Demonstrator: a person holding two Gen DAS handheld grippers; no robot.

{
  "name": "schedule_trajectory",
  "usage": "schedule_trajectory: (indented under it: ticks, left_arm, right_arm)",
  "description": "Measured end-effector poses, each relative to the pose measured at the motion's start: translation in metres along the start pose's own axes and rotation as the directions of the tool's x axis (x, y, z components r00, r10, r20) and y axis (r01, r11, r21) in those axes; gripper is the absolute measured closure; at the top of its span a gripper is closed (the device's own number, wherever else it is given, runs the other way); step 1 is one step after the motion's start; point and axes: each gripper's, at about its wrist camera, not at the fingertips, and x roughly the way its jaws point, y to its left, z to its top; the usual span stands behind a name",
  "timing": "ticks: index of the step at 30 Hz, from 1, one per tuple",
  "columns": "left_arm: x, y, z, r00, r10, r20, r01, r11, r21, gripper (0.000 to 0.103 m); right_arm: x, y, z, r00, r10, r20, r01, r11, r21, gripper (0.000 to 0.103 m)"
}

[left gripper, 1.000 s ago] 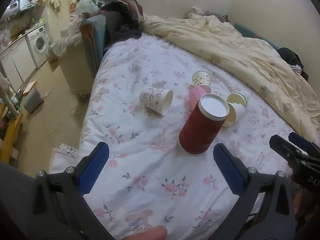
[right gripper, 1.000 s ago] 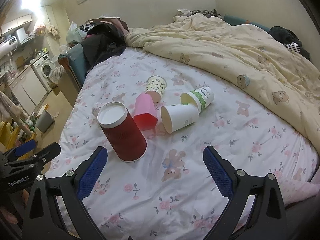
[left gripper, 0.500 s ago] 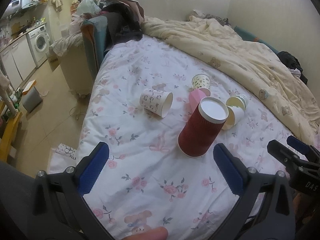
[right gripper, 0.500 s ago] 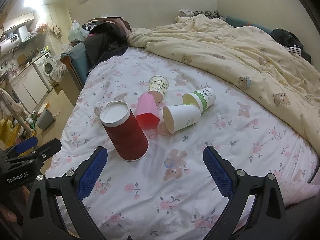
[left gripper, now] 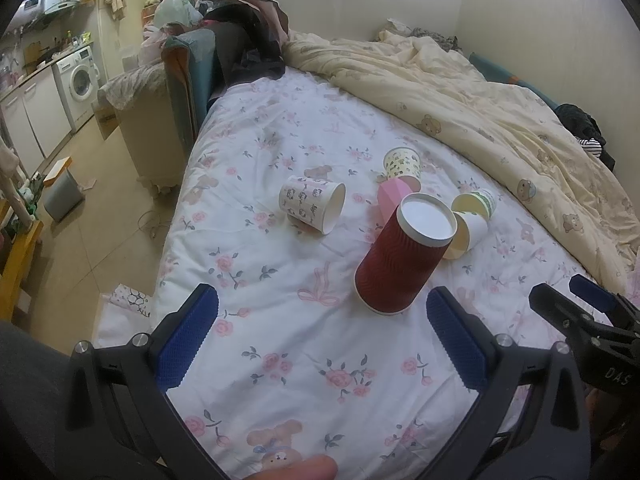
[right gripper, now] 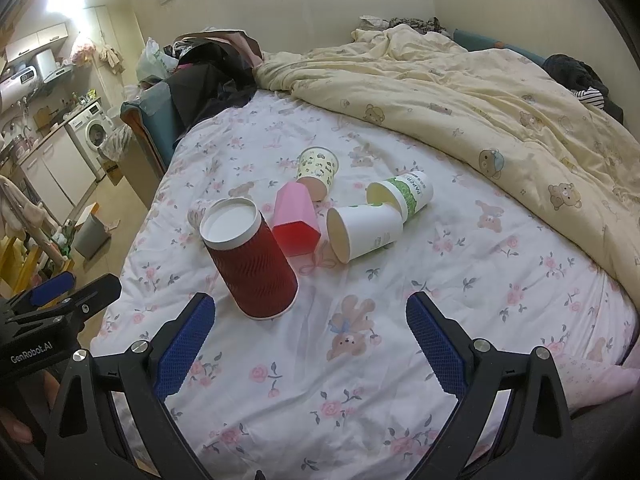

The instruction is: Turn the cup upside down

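A dark red ribbed paper cup [left gripper: 400, 258] [right gripper: 250, 258] stands upside down on the flowered bed sheet, its white base up, leaning a little. Around it several cups lie on their sides: a white cup with small animal prints [left gripper: 312, 204], a pink faceted cup [right gripper: 295, 218], a white cup [right gripper: 362, 232], a green-banded cup [right gripper: 402, 196] and a yellow-patterned cup [right gripper: 318, 168]. My left gripper [left gripper: 320, 336] is open and empty, just short of the red cup. My right gripper [right gripper: 310, 340] is open and empty, to the right of the red cup.
A cream bear-print duvet [right gripper: 480, 92] is heaped over the far and right side of the bed. Dark clothes [left gripper: 244, 44] are piled at the head. The bed's left edge drops to the floor, with a bin [left gripper: 62, 194] and a washing machine [left gripper: 80, 80] beyond.
Both grippers have drawn back and risen slightly from the red cup, so the cups look a little farther away. No cup has moved.
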Motion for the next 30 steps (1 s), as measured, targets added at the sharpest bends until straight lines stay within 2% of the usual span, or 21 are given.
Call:
schedule_trajectory:
  ticks: [30]
  left_arm:
    - [0.0041, 0.0046, -0.0031, 1.0, 0.012, -0.014, -0.012, 1.0, -0.002, 0.0]
  right_arm:
    - [0.0048, -0.0013, -0.0014, 1.0, 0.002, -0.013, -0.002, 1.0, -0.004, 0.004]
